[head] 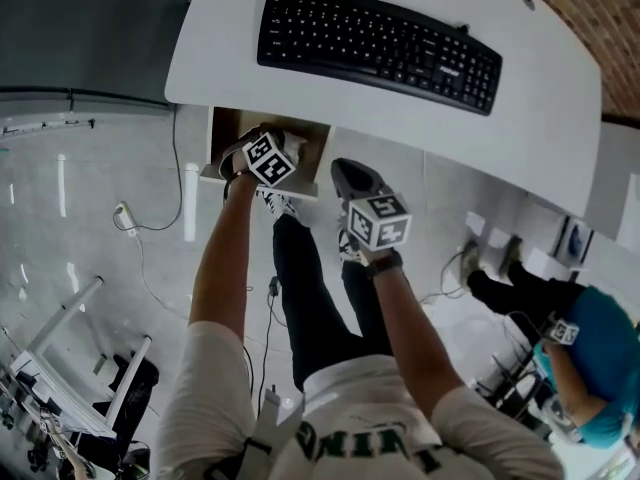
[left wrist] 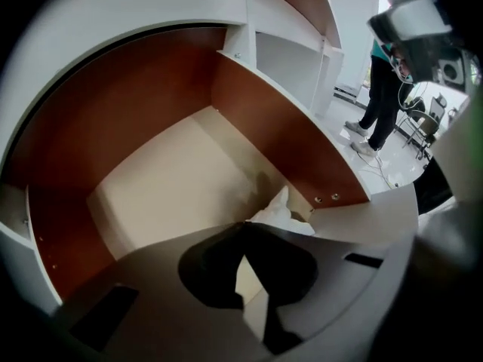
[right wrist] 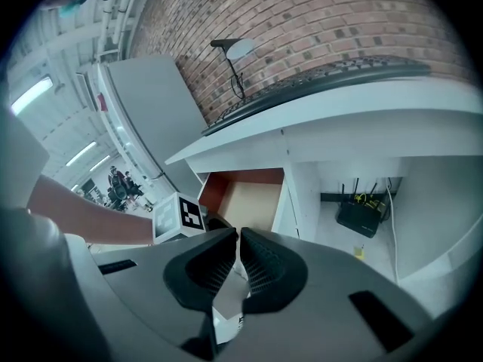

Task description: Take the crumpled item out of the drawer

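Head view, 11 o'clock of centre: an open drawer with red-brown walls and a pale beige floor (head: pixel 302 140) stands out from under the white table (head: pixel 220 48). Our left gripper (head: pixel 258 143) is down inside it, with its black-and-white marker cube (head: pixel 270 160) uppermost.

In the left gripper view the jaws are closed, tips together, aimed at the drawer's 5 o'clock corner. The white crumpled paper-like item (left wrist: pixel 283 211) lies there on the drawer floor, against the red-brown side wall and just beside the white front panel (left wrist: pixel 370 221). It sits right at the jaw tips and spreads toward 3 o'clock behind one jaw. We cannot tell whether a fold is pinched.

At 3 o'clock of the drawer our right gripper (head: pixel 345 171) hangs outside it, below the table edge and above the grey tiled floor (head: pixel 100 228). Its jaws are closed, ribbed pads all but meeting, with nothing between them. In the right gripper view the drawer sits at 12 o'clock of the jaws and the left gripper's cube at 10 o'clock.

On the table, at 12 to 1 o'clock of the head view, lies a long black computer keyboard (head: pixel 380 36). Under the table, at 3 o'clock in the right gripper view, is a black router with antennae (right wrist: pixel 361 216). At 4 o'clock of the head view is another person in a teal top (head: pixel 600 353).
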The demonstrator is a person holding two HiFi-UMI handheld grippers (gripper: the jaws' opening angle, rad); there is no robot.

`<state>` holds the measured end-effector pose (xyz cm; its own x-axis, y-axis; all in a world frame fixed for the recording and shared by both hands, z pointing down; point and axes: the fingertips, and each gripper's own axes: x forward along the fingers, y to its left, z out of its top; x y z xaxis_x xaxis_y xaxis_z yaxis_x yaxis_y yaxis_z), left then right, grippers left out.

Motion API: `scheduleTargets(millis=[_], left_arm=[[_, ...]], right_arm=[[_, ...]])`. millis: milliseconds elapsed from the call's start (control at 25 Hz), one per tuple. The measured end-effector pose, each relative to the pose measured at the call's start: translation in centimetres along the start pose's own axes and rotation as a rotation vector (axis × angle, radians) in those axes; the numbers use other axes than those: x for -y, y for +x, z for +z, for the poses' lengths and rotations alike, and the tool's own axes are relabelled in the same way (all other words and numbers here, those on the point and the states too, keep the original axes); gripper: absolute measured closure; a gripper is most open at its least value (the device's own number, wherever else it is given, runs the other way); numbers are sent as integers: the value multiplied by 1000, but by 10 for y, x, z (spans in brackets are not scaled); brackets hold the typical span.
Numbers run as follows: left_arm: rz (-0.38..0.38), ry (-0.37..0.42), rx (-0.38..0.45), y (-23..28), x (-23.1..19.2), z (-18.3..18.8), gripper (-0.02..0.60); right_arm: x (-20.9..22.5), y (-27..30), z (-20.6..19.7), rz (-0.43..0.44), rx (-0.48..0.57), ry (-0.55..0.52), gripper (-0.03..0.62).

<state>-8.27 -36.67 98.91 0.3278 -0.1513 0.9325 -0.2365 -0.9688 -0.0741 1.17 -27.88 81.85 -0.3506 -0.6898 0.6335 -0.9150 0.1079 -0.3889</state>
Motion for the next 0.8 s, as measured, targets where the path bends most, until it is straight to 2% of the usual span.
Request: scheduleTargets(millis=[280,520,800], left_arm=[[-2,-74,-9,-34,14,7,581],[66,-268,43,-98,28,9,583],[207,-453,145,-188,38,27,583]], right_arm=[[2,-18,12,3,13,26,588],[-19,-56,27,21,29,5,588],[-35,-103,60,54,73,-52,588]])
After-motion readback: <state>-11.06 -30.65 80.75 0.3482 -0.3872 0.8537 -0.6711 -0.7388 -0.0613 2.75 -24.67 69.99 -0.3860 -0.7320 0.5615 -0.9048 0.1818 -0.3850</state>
